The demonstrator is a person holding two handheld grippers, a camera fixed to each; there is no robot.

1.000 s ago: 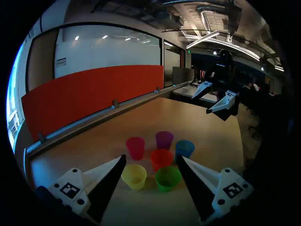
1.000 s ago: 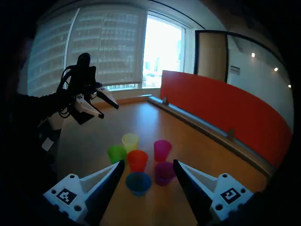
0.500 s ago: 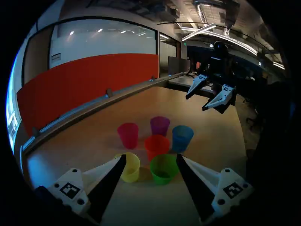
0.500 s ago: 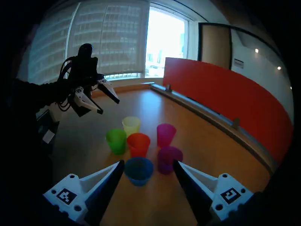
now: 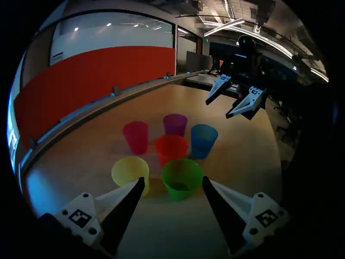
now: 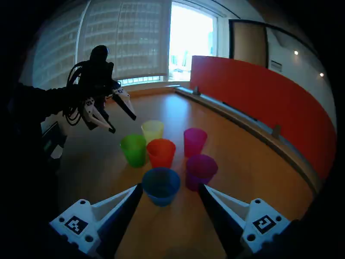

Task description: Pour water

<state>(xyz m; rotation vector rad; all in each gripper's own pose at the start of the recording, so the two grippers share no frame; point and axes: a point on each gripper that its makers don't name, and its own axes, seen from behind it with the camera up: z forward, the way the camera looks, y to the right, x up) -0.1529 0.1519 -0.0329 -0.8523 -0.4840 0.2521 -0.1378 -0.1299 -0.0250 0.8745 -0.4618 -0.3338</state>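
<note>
Left gripper view: the green cup [image 5: 182,178] sits just ahead of the wide, empty left tool [image 5: 172,178]; the right tool [image 6: 169,185] gapes too.

Translucent plastic cups [image 5: 171,149] on a smooth, faintly glossy wooden table [image 5: 243,162]

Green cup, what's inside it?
In the left gripper view the green cup stands upright, and its inside looks green with a darker patch low down; water or shadow, I cannot tell. Its near wall hides part of the bottom.
</note>
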